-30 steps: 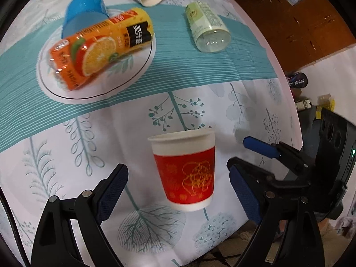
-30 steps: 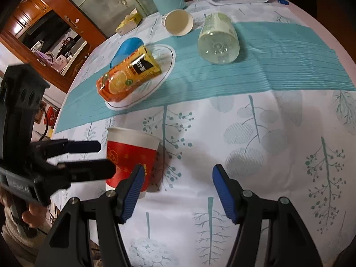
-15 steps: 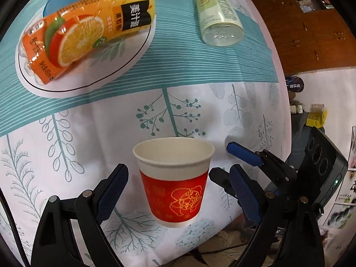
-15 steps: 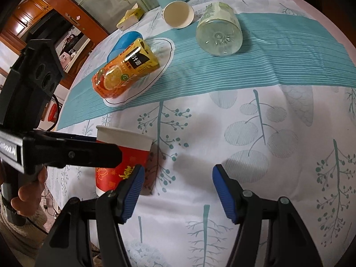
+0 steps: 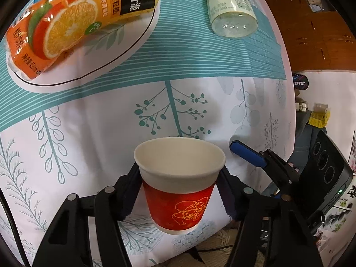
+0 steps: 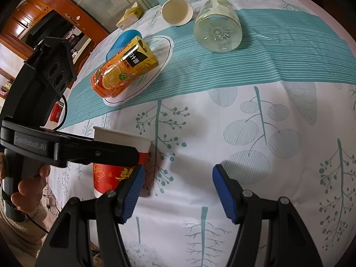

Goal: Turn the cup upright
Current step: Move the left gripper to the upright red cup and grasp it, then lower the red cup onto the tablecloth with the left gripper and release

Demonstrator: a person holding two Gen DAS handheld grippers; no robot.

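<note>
A red paper cup (image 5: 180,187) with a white rim and gold drawing stands upright, mouth up, near the table's front edge. My left gripper (image 5: 178,191) is shut on the cup, its jaws pressed on both sides. In the right wrist view the cup (image 6: 115,164) sits at the left behind the left gripper's black arm. My right gripper (image 6: 175,189) is open and empty over the tablecloth, to the right of the cup; its blue fingertip (image 5: 247,153) shows in the left wrist view.
An orange juice bottle (image 5: 73,20) lies on a white plate (image 5: 106,53). A clear bottle (image 5: 231,9) lies on the teal runner. A blue cup (image 6: 121,42), a lying paper cup (image 6: 176,11) and a tissue box (image 6: 131,15) are farther back.
My left gripper has moved forward around the red cup and closed on it. The right gripper has stayed open in about the same place.
</note>
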